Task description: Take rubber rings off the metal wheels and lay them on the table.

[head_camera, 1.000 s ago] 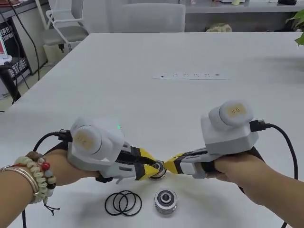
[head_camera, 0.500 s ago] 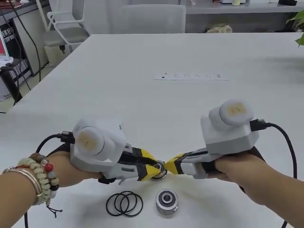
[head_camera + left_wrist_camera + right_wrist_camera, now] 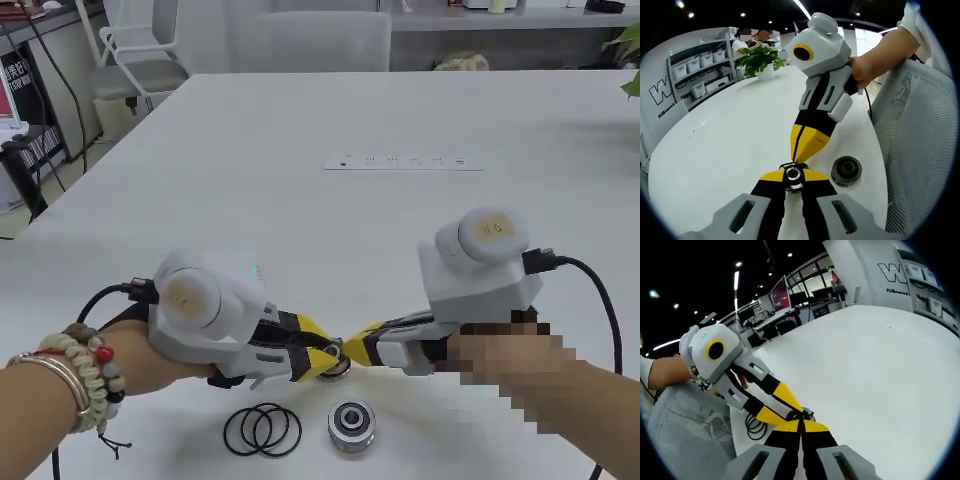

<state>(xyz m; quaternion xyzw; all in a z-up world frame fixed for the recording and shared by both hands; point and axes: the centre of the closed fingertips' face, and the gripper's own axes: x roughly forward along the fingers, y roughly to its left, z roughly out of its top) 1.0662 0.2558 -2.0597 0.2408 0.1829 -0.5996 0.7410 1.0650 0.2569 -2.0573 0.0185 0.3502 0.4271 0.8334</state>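
table (image 3: pixel 300 130) beyond: open, power strip (image 3: pixel 401 161) | near edge: rings (image 3: pixel 262 429), loose wheel (image 3: pixel 351 424)

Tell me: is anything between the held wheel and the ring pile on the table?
Nothing visible does. The ring pile lies free, below the held wheel in the head view; the spare wheel sits beside it, apart.

held wheel (image 3: pixel 335 362): we see it low centre in the head view, between the left gripper's (image 3: pixel 325 360) jaws
right gripper (image 3: pixel 358 350): enters from lower right, tip touching the held wheel
second wheel (image 3: pixel 351 424): on the desk (image 3: pixel 300 200), just below the held wheel
rubber rings (image 3: pixel 262 428): overlapping, on the desk, just left of the second wheel
power strip (image 3: pixel 402 161): upper centre, on the desk, well apart from both grippers
chair (image 3: pixel 310 40): top edge, behind the desk
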